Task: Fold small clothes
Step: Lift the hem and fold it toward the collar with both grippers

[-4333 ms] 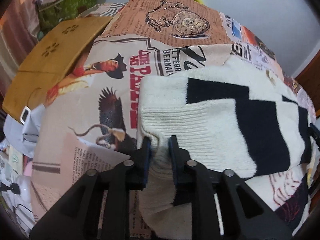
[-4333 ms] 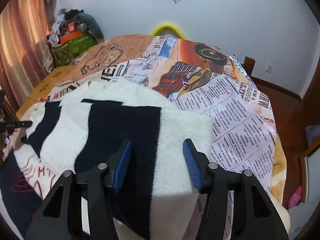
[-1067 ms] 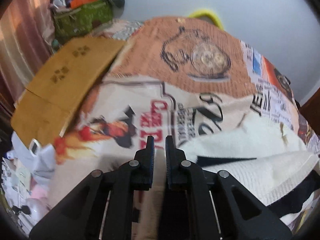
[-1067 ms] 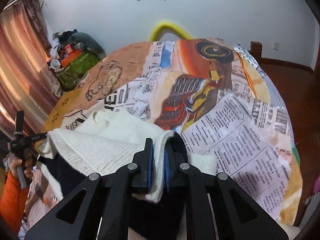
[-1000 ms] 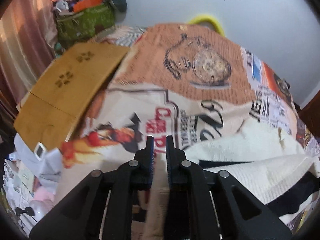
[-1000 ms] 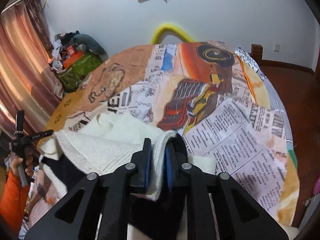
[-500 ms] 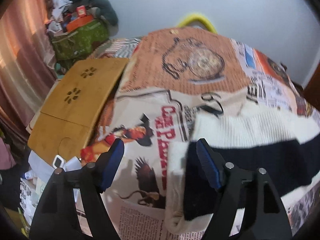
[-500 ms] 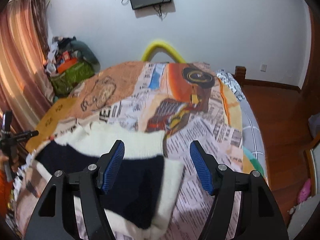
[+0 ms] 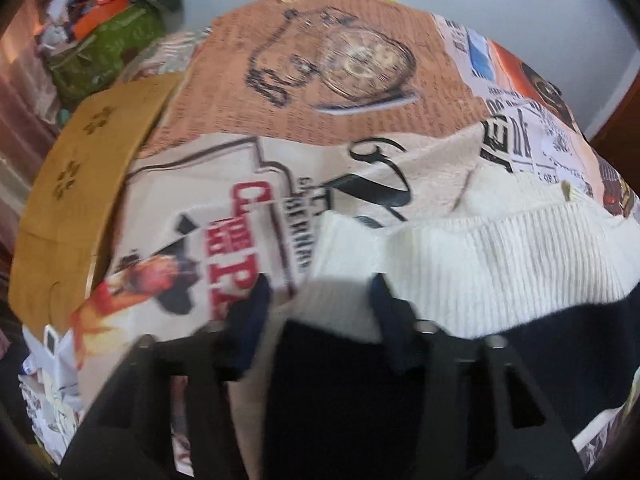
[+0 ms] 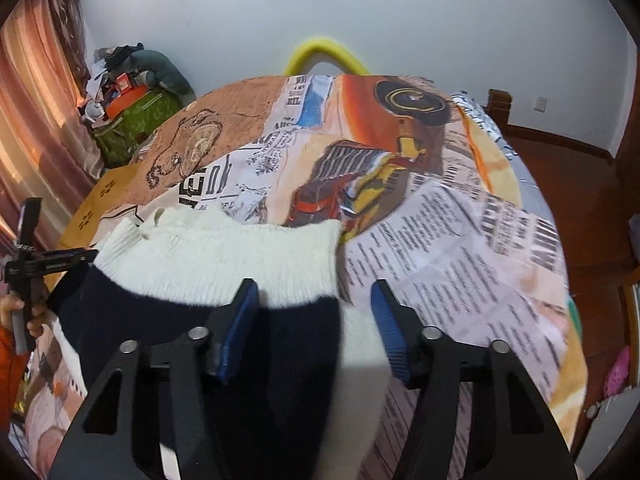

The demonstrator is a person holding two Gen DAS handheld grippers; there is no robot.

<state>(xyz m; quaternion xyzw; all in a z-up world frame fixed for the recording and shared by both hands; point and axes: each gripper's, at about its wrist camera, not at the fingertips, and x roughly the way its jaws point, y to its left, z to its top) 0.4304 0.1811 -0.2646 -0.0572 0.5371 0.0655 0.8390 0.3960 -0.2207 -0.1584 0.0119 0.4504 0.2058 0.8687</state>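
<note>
left gripper (image 9: 318,300) jaws wide, empty (blurred) | right gripper (image 10: 314,304) same | sweater (image 10: 224,264) near edge cut off

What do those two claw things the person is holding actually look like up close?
Each gripper, left gripper and right gripper, is matte black with two angular fingers, silver screw heads on the links and ribbed blue pads on the inner faces. The right view shows an orange sleeve behind the left one's black handle.

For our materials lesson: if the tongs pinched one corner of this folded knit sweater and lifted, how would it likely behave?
The cream-and-navy sweater would probably sag and unfold, since it lies soft and draped. Its thick ribbed hem suggests good grip, unlikely to slip. It cannot roll or tip, though it may drag the printed blanket.
</note>
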